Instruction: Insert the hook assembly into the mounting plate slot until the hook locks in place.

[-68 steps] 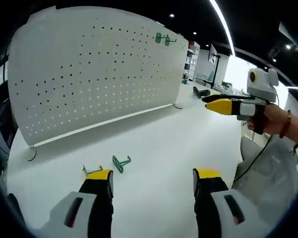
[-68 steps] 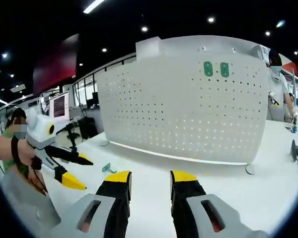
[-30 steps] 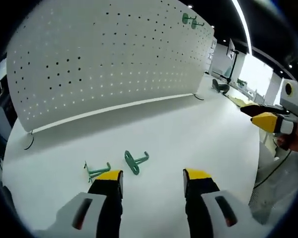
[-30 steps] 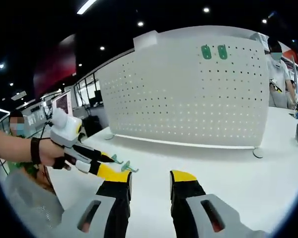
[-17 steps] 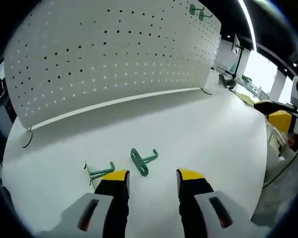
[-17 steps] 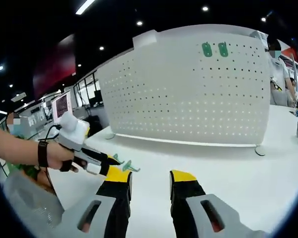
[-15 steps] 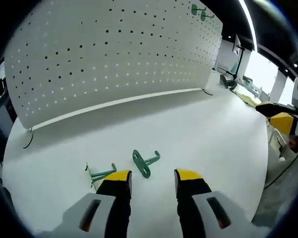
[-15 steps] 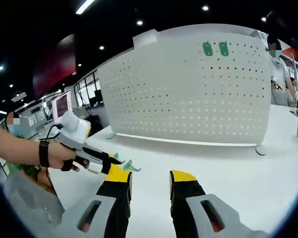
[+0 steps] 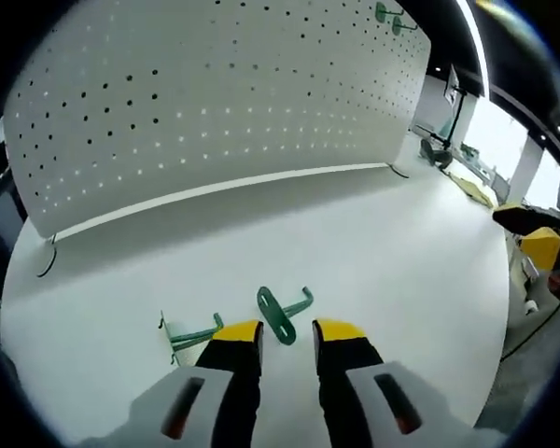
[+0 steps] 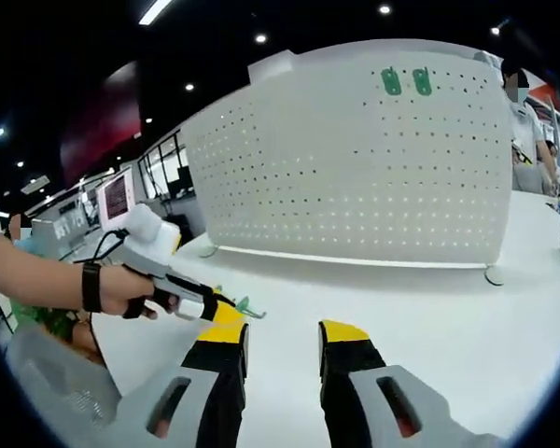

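Filling the upper half of the left gripper view, tall white perforated pegboard panel (image 9: 205, 103) standing upright on the white tabletop (image 9: 373, 243), with two green hooks already mounted (image 9: 388, 16) at the upper right. Lying flat just above the jaw tips at lower centre, small green hook with an oval slotted mounting tab (image 9: 282, 314); a second green wire hook (image 9: 191, 333) beside it at lower left.

Left gripper (image 9: 287, 333) poised over the tab, yellow-tipped jaws narrowed but apart, pinching nothing yet. Right gripper (image 10: 280, 336) at the bottom of its own view, jaws spread and empty, well away from the panel (image 10: 355, 168).

Judged light, stiff and thin, probably plastic-coated and a little slippery; likely to skate on the smooth top if nudged. Best pinched across the flat tab or the straight shank beside it, leaving the insertion end free.
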Motion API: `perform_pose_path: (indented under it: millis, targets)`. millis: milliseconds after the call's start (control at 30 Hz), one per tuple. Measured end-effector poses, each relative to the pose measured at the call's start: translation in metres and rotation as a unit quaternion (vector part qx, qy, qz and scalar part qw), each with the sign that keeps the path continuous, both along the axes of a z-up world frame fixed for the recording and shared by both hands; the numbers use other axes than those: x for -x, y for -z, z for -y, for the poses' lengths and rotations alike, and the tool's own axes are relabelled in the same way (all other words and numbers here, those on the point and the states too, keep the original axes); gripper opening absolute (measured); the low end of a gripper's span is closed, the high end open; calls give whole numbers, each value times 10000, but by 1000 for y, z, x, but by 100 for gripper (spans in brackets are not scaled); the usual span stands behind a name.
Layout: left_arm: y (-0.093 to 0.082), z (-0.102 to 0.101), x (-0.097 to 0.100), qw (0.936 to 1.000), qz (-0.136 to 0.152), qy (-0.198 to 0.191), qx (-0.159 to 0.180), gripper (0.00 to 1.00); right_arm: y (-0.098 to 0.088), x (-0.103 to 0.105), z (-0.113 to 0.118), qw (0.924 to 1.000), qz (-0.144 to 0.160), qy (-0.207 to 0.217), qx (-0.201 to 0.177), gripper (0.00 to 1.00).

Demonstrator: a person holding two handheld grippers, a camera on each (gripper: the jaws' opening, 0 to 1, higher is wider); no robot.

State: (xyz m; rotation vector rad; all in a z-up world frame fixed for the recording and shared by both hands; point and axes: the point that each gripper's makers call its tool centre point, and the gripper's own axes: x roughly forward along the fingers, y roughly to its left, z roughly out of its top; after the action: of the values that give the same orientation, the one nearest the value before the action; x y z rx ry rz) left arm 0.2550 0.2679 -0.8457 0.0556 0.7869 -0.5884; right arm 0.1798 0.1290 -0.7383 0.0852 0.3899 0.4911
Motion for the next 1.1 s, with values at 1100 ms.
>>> perform_pose_path:
  millis: [1100]
  targets:
    - [-5,9,5,9995,-70,17,302,4,-3,3,-9,9999,16,-120,-14,28]
